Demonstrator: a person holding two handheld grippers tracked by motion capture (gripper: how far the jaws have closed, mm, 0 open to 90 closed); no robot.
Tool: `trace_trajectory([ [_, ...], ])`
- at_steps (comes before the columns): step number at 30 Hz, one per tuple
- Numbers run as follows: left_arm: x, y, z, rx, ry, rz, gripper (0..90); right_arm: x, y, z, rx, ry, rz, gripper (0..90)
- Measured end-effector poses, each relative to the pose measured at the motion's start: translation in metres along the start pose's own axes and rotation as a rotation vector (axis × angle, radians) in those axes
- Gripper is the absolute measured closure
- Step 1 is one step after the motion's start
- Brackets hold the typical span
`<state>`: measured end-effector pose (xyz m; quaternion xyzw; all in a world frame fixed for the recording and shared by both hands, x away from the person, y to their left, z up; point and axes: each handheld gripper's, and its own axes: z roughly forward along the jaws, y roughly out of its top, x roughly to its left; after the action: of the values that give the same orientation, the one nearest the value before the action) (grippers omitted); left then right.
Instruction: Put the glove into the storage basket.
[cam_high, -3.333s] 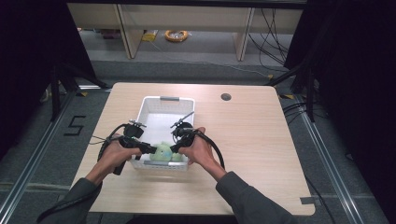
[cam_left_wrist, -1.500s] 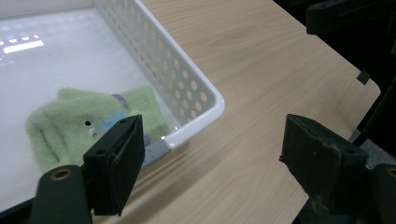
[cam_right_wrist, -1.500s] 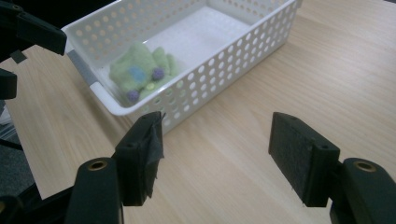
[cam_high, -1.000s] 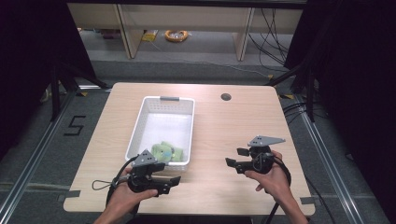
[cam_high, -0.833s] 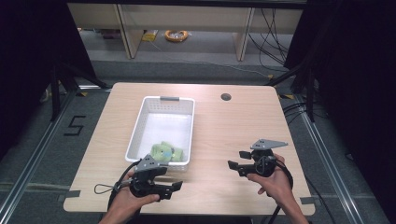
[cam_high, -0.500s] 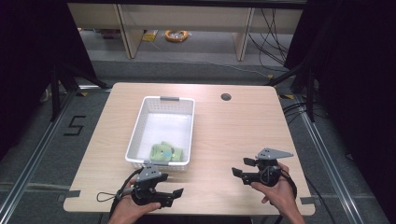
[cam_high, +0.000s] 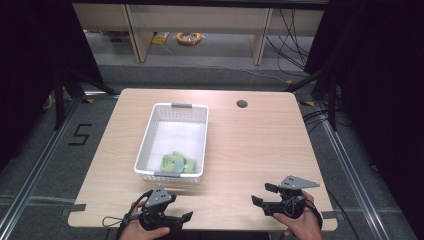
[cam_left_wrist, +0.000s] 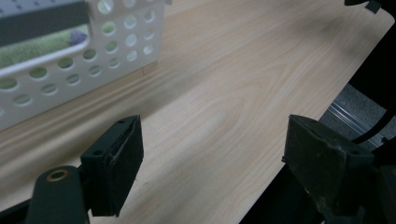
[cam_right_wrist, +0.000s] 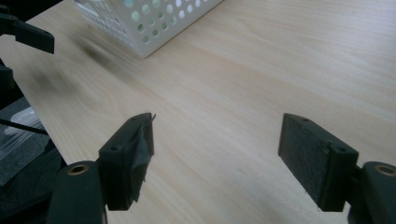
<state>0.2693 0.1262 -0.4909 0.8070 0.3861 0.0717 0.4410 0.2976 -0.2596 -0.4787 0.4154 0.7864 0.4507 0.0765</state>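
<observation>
A white perforated basket (cam_high: 172, 106) stands left of the table's middle. A green soft toy (cam_high: 177, 163) lies in its near end. My left gripper (cam_high: 182, 221) hovers low at the near edge just in front of the basket, jaws pointing right, open and empty. In the left gripper view the left gripper (cam_left_wrist: 215, 163) frames bare wood, with the basket (cam_left_wrist: 70, 74) and the green toy (cam_left_wrist: 42, 46) at upper left. My right gripper (cam_high: 262, 194) sits at the near right, jaws pointing left. In the right gripper view the right gripper (cam_right_wrist: 217, 154) stands wide open; its jaws have just been opening, nothing between them.
The wooden table (cam_high: 260, 145) has a dark cable hole (cam_high: 242, 104) at the back right. The near edge runs right under both hands. The basket's corner (cam_right_wrist: 149, 23) and the left gripper's jaw tip (cam_right_wrist: 28, 32) appear in the right gripper view. Shelving and a yellow coil (cam_high: 189, 37) lie beyond.
Both grippers left the basket, where they held the green toy together, and drew back and down to the near edge. The toy lies in the basket. The right jaws opened wider.
</observation>
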Motion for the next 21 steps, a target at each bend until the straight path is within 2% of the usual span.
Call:
trace_trajectory([
  [1, -0.001, -0.003, 0.0, 0.005, 0.008, 0.004, 19.5, 0.0, -0.005, 0.0, 0.002, 0.0, -0.015, 21.6],
  [2, -0.002, -0.004, 0.001, -0.001, 0.016, 0.004, 19.4, -0.001, -0.007, 0.0, 0.01, 0.002, -0.035, 21.2],
  [3, -0.002, -0.006, 0.002, -0.01, 0.02, 0.006, 19.4, 0.0, -0.009, -0.001, 0.013, 0.002, -0.033, 20.8],
  [4, -0.001, -0.007, 0.001, 0.001, 0.025, 0.021, 19.3, 0.002, -0.012, -0.002, 0.019, 0.0, -0.021, 19.8],
  [6, -0.002, -0.008, 0.002, -0.003, 0.025, 0.015, 18.9, 0.003, -0.015, -0.002, 0.023, 0.009, -0.011, 19.3],
  [8, 0.0, -0.01, 0.002, 0.015, 0.017, 0.026, 18.7, 0.004, -0.019, -0.002, 0.021, 0.008, -0.019, 19.4],
  [9, -0.003, -0.011, 0.004, 0.002, 0.02, 0.0, 18.6, 0.005, -0.022, -0.003, 0.032, 0.008, -0.023, 19.7],
  [10, -0.002, -0.011, 0.003, 0.017, 0.017, 0.028, 18.4, 0.003, -0.024, -0.002, 0.034, 0.0, -0.044, 19.7],
  [12, -0.002, -0.012, 0.003, 0.022, 0.02, 0.031, 18.0, 0.004, -0.025, -0.001, 0.04, 0.012, -0.046, 19.7],
  [13, -0.002, -0.012, 0.003, 0.019, 0.022, 0.032, 18.0, 0.007, -0.027, -0.001, 0.051, 0.007, -0.03, 19.7],
  [14, -0.002, -0.012, 0.003, 0.022, 0.022, 0.031, 17.9, 0.006, -0.027, -0.001, 0.06, -0.005, -0.059, 19.7],
  [15, -0.001, -0.012, 0.004, 0.022, 0.023, 0.026, 17.9, 0.008, -0.028, 0.001, 0.071, 0.005, -0.037, 19.7],
  [16, -0.001, -0.012, 0.004, 0.022, 0.023, 0.026, 17.9, 0.005, -0.028, 0.002, 0.079, -0.014, -0.076, 19.8],
  [17, -0.002, -0.013, 0.005, 0.015, 0.017, 0.022, 17.9, 0.007, -0.029, 0.001, 0.096, -0.01, -0.047, 19.8],
  [21, -0.001, -0.013, 0.006, 0.027, 0.019, 0.021, 17.9, 0.005, -0.029, 0.001, 0.09, -0.008, -0.058, 19.8],
])
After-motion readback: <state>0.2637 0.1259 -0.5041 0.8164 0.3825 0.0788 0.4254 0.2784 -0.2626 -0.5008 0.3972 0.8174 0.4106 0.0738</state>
